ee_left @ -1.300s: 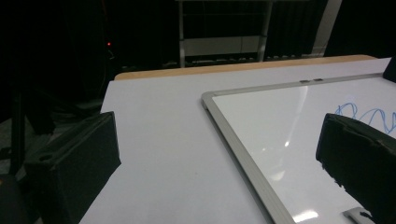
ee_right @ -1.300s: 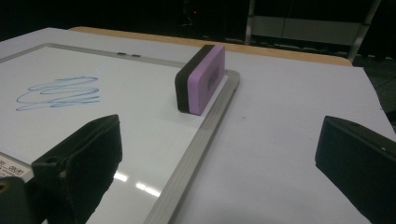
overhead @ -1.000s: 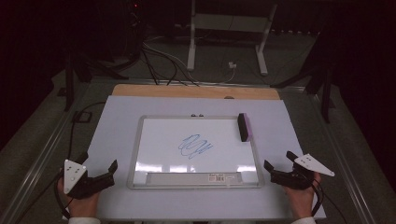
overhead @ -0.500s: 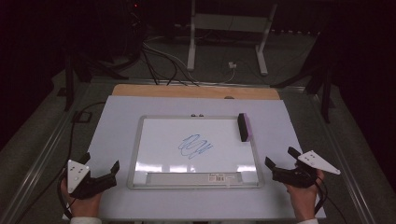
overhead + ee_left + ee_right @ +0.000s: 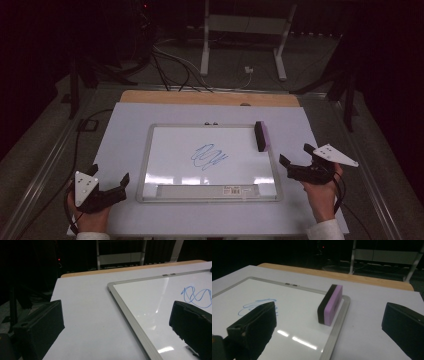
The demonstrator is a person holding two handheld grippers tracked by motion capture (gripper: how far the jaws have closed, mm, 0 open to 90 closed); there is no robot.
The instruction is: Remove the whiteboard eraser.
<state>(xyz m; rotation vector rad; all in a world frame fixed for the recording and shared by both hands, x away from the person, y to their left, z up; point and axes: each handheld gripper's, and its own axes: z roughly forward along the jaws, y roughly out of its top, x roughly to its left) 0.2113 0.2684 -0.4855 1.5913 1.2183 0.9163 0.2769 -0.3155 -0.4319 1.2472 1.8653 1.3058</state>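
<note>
A framed whiteboard (image 5: 148, 165) lies in the middle of the white table cover, with a blue scribble (image 5: 209, 156) drawn on it. A purple eraser with black felt (image 5: 261, 136) stands on its edge at the board's right side. My left gripper (image 5: 110, 174) rests open at the board's near left corner, holding nothing. In the left gripper view its jaws (image 5: 117, 322) straddle the board's frame (image 5: 130, 315), with the scribble (image 5: 197, 296) beyond. My right gripper (image 5: 296, 154) is open just right of the board. In the right gripper view its jaws (image 5: 329, 315) face the eraser (image 5: 332, 305), a little short of it.
A white cover (image 5: 125, 130) lies over the wooden table, whose far edge (image 5: 210, 98) shows as a tan strip. Beyond it are cables (image 5: 170, 65) on the dark floor and a white stand (image 5: 245, 30). A label strip (image 5: 235, 190) sits along the board's near frame.
My right gripper has shifted up in the high view, away from the near edge and toward the eraser. The left gripper has hardly moved. Both stay open.
</note>
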